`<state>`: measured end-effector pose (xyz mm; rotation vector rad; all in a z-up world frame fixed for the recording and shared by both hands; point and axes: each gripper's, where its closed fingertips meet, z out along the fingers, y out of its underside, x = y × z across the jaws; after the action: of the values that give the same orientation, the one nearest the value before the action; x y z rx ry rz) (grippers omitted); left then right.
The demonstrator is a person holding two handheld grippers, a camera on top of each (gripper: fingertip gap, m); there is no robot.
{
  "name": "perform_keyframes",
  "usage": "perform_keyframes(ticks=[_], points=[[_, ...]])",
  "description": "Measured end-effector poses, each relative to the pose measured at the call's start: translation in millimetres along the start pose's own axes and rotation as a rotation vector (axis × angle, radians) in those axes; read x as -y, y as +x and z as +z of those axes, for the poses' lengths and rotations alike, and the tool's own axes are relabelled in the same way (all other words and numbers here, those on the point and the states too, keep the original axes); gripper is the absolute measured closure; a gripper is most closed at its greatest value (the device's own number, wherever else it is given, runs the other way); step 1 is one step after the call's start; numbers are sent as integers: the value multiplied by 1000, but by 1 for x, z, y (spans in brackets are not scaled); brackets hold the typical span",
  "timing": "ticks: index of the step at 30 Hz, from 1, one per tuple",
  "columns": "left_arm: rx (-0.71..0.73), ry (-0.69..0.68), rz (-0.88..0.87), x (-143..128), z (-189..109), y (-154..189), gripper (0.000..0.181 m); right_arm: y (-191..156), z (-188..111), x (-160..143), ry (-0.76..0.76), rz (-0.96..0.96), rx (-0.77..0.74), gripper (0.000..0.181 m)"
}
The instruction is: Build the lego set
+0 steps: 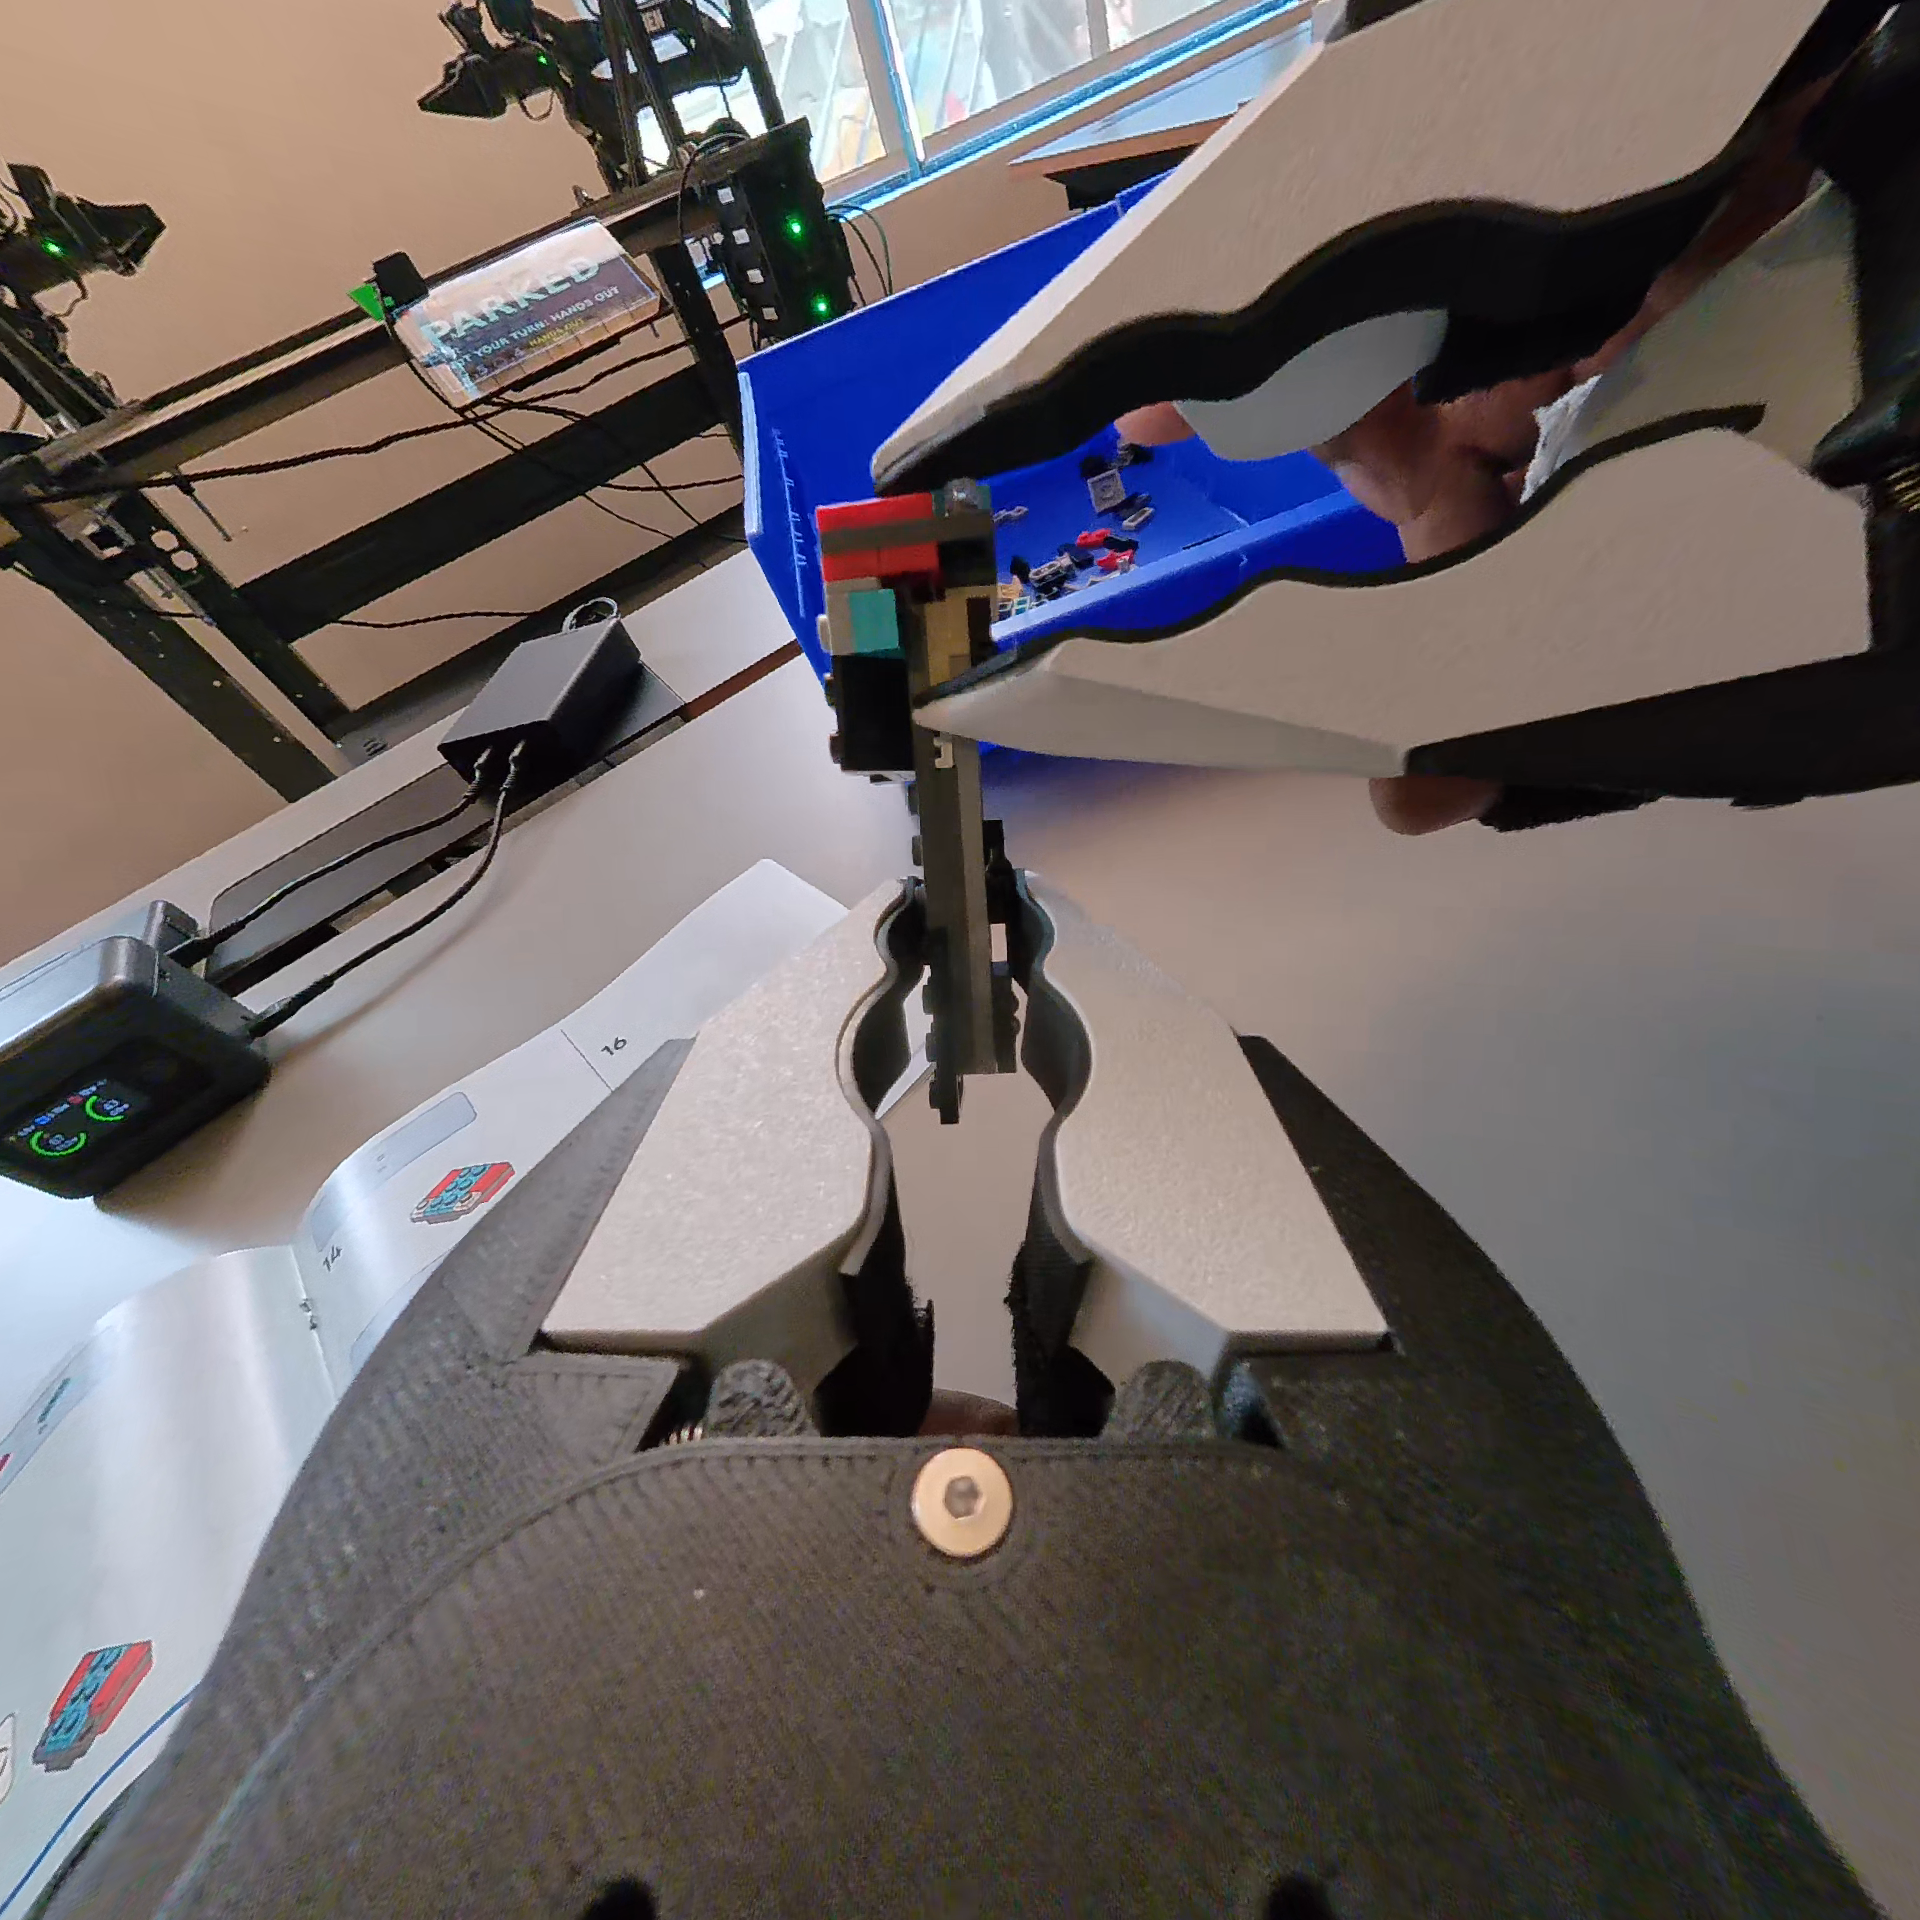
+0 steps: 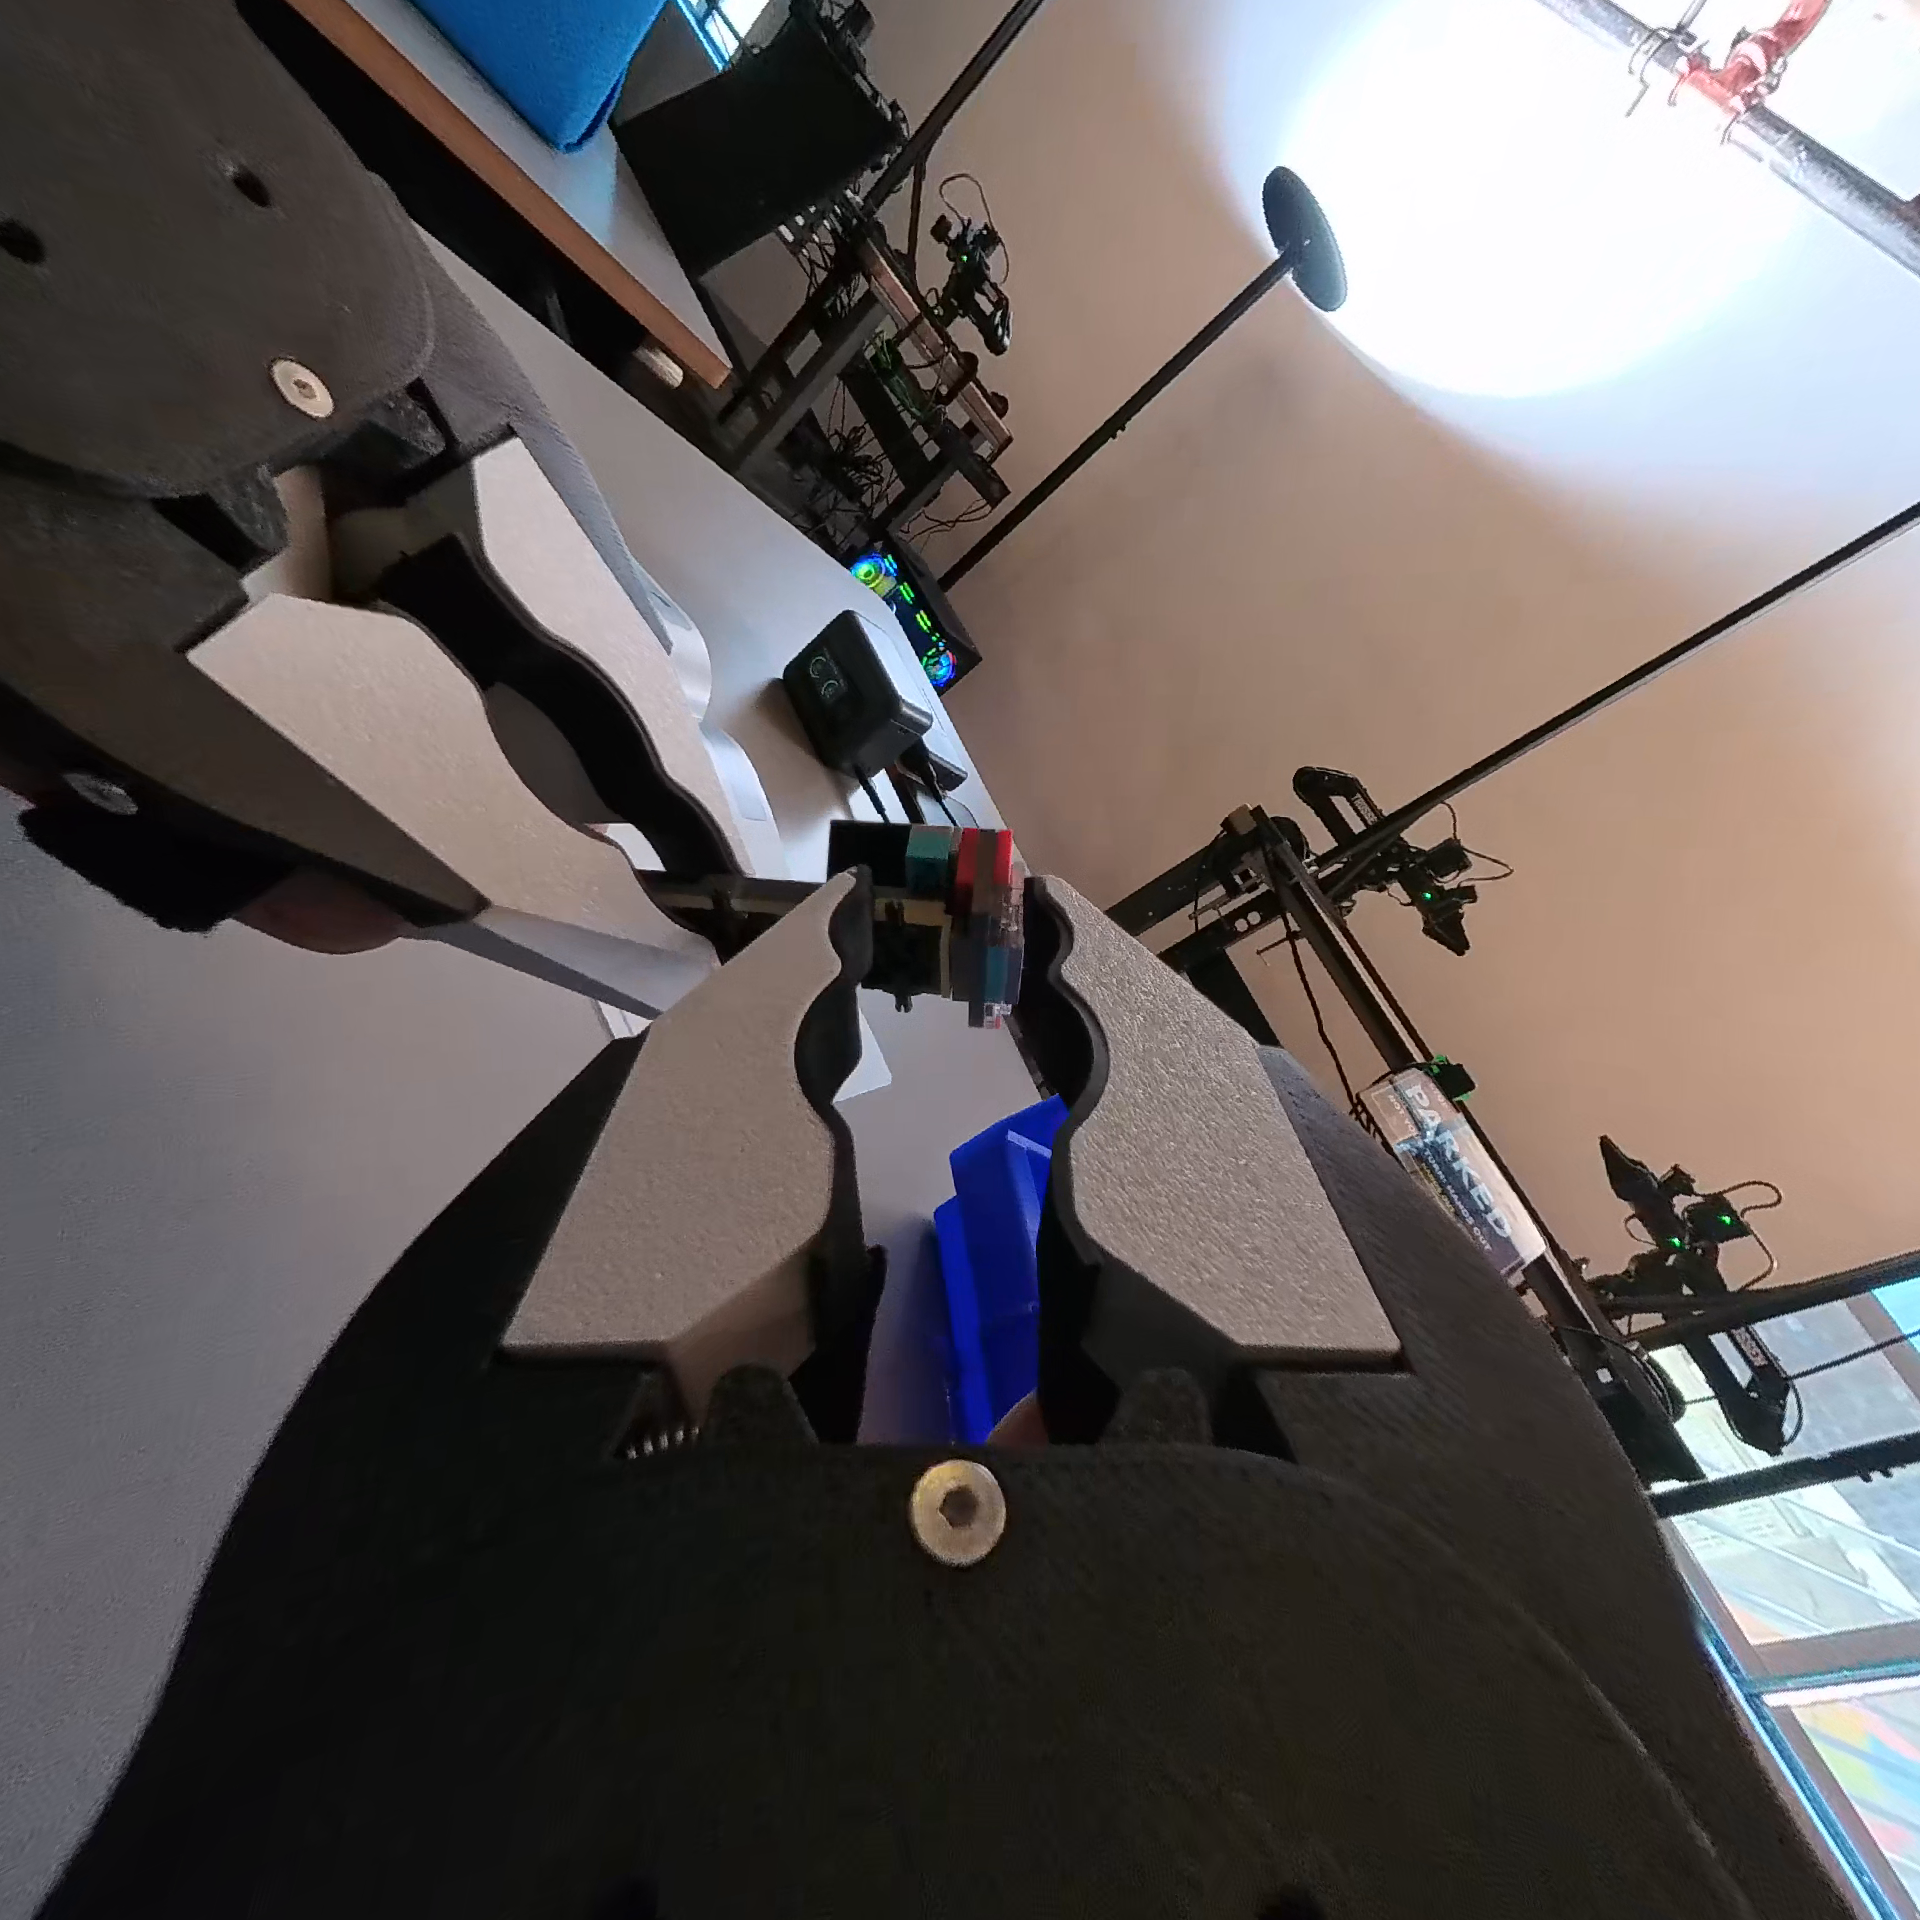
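A lego build (image 1: 894, 613) is held in the air between both grippers. It has a block of red, teal, black and tan bricks on top and a long dark grey plate (image 1: 961, 935) hanging below. My left gripper (image 1: 966, 904) is shut on the grey plate. My right gripper (image 1: 925, 592) comes in from the upper right and is shut on the coloured block. In the right wrist view my right gripper (image 2: 940, 925) clamps the block (image 2: 956, 914), and the left gripper (image 2: 691, 914) holds the plate (image 2: 738, 888) from the upper left.
A blue bin (image 1: 831, 447) with several loose small pieces stands behind the build; it also shows in the right wrist view (image 2: 997, 1226). An open instruction booklet (image 1: 416, 1195) lies at the left. Black power units (image 1: 114, 1049) with cables sit near the table's far edge. The grippers' ends are close to 5 cm from one another.
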<state>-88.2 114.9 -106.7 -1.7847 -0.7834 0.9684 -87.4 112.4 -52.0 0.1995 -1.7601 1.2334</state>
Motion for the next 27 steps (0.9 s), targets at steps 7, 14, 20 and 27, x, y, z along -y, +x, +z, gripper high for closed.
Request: perform_keyframes(ticks=[7,14,20,27], points=[[6,1,-3,1,0,0,167,2,0,1,-1,25,-34,152],[7,-10,-2,-1,1,0,167,3,2,1,-20,0,-79,153],[15,-8,3,-1,1,-1,167,4,3,1,-21,22,-92,157],[23,-6,9,0,0,-1,167,5,3,1,-14,51,-99,159]])
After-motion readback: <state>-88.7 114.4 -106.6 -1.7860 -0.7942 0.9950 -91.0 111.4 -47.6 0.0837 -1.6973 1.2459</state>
